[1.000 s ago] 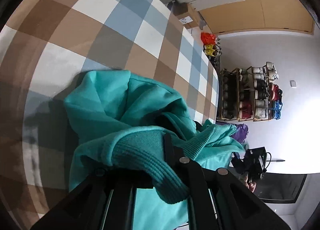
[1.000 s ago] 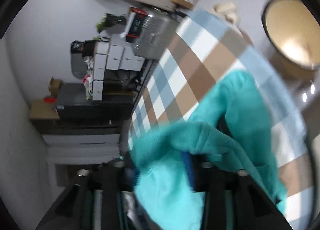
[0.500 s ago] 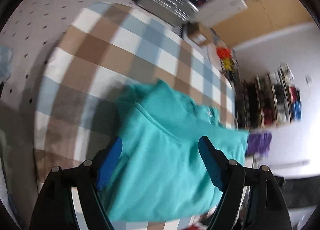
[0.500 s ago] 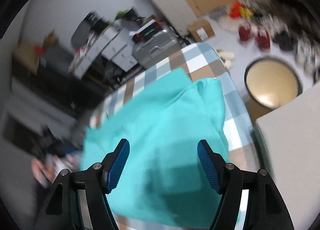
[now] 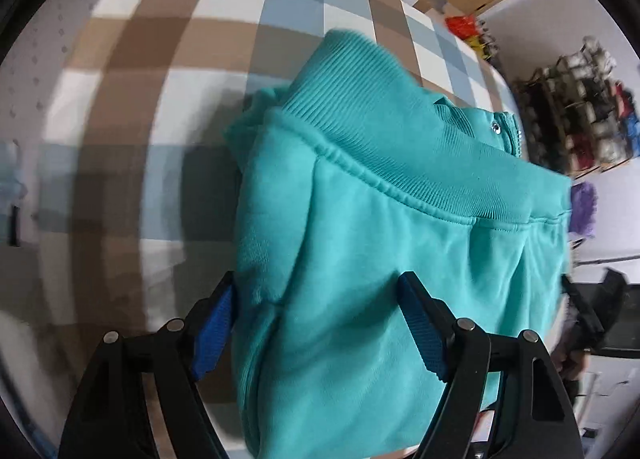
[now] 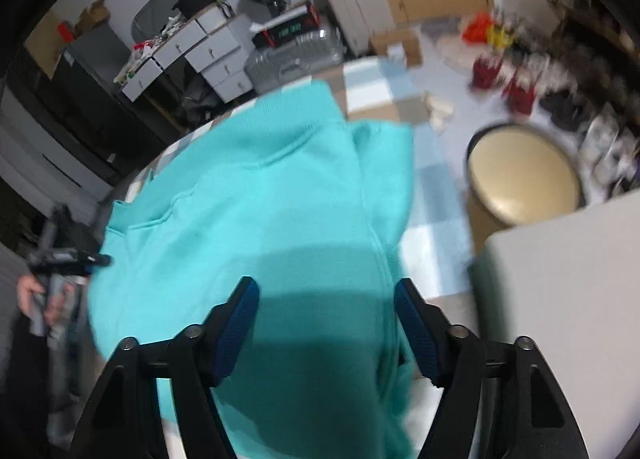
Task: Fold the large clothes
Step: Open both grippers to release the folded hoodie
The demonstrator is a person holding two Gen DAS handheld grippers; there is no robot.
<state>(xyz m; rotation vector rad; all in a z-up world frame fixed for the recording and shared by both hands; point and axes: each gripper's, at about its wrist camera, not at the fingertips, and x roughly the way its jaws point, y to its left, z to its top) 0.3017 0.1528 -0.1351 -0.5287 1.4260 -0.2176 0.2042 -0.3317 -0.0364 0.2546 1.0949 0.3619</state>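
Teal sweatshirt (image 5: 384, 259) lies folded on checked bench cloth (image 5: 168, 71), ribbed hem on top. My left hand-held gripper (image 5: 320, 329) wide, empty, above fold. Right hand-held gripper (image 6: 326, 329) jaws just closing, nothing pinched. Next: press flat, square edges, avoid dragging layers.

Teal sweatshirt (image 5: 400, 259): lower part cut off by the bottom edge in both wrist views; folded-under layers hidden.
Checked cloth (image 5: 160, 99): covered beneath the sweatshirt.
Shoe rack (image 5: 580, 111): blurred, contents unclear.
Floor items (image 6: 520, 71): motion-smeared, unidentifiable.
Hand (image 6: 40, 299): blurred at the frame's left edge.
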